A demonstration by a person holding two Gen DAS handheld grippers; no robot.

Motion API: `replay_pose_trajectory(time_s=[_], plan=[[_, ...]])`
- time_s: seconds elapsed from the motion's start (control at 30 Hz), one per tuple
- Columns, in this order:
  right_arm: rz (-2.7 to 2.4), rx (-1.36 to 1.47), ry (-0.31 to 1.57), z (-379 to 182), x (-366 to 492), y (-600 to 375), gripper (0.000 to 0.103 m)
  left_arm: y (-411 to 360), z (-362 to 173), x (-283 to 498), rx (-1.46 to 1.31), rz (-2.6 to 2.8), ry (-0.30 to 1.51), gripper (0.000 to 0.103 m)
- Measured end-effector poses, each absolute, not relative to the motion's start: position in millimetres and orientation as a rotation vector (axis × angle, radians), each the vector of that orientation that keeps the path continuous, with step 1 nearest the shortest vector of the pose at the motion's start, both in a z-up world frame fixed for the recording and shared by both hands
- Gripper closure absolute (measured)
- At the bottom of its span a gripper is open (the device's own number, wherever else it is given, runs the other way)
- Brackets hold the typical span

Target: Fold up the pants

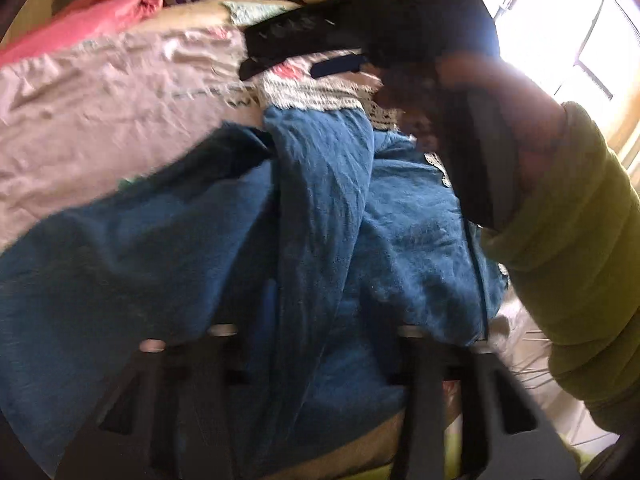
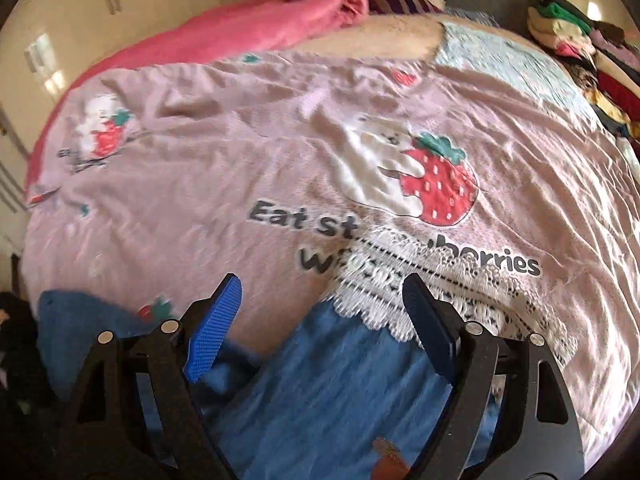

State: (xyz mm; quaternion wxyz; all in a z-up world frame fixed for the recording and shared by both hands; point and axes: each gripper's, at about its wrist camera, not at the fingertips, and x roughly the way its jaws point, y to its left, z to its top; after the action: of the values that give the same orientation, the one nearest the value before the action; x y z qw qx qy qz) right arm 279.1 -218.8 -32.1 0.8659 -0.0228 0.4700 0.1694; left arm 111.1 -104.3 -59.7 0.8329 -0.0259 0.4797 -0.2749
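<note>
Blue pants [image 1: 328, 216] with white lace cuffs [image 1: 316, 96] lie bunched on the pink bedspread [image 1: 88, 112]. In the left wrist view the cloth drapes over my left gripper [image 1: 312, 340] and hides its fingertips. My right gripper [image 2: 324, 304] is open, its blue pads [image 2: 216, 324] spread above the blue pants [image 2: 332, 380] just short of the lace cuff [image 2: 404, 280]. The right gripper also shows in the left wrist view [image 1: 344, 56], held by a hand in a green sleeve [image 1: 568, 248].
The pink bedspread [image 2: 200, 184] with strawberry prints covers the bed. A pink blanket [image 2: 256, 28] lies along the far edge. Stacked clothes [image 2: 584, 52] sit at the right. A bright window [image 1: 568, 32] is on the right.
</note>
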Motion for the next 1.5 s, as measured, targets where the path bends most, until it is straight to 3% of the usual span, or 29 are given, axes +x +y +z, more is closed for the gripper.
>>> replay_pose_trajectory(time_s=[0.2,0.27,0.33,0.43,0.5,0.6,0.73,1.0,1.07,1.13,1.23,1.5], plan=[[0.263,-0.05,1.042,-56.5,309.6,-216.1,0.027,-117.4,-65.3,103.1,0.016,-0.607,1.02,0.079],[0.238,-0.051,1.055,-65.0,315.6,-217.7,0.039,-119.7,-67.8,101.2,0.036,-0.612,1.024,0.079],[0.218,-0.059,1.049,-71.7,318.7,-223.6,0.063,-120.3,-67.5,100.2,0.045,-0.615,1.02,0.079],[0.247,0.014,1.034,-68.1,316.4,-239.6,0.083,-117.5,-66.6,98.8,0.041,-0.622,1.02,0.079],[0.281,0.061,1.005,-58.2,308.9,-249.7,0.09,-116.7,-66.3,99.3,0.035,-0.625,1.021,0.078],[0.289,0.087,0.961,-42.1,294.7,-266.1,0.092,-114.2,-65.9,102.2,0.02,-0.629,1.022,0.076],[0.297,0.165,0.919,-24.0,272.2,-296.4,0.092,-104.6,-64.2,101.3,-0.001,-0.634,1.006,0.051],[0.267,0.266,0.847,-1.9,216.0,-346.7,0.092,-99.3,-62.3,96.5,-0.009,-0.608,0.981,0.052],[0.251,0.275,0.832,2.2,198.2,-359.1,0.092,-102.0,-63.2,97.1,0.002,-0.591,0.974,0.06],[0.231,0.283,0.824,4.7,183.4,-368.8,0.092,-102.3,-63.2,95.5,0.03,-0.563,0.963,0.084],[0.207,0.297,0.822,6.4,161.4,-382.8,0.092,-94.9,-63.2,99.2,0.018,-0.561,0.974,0.096],[0.163,0.331,0.838,3.1,93.8,-411.2,0.092,-85.5,-40.3,76.7,0.081,-0.575,0.887,0.099]])
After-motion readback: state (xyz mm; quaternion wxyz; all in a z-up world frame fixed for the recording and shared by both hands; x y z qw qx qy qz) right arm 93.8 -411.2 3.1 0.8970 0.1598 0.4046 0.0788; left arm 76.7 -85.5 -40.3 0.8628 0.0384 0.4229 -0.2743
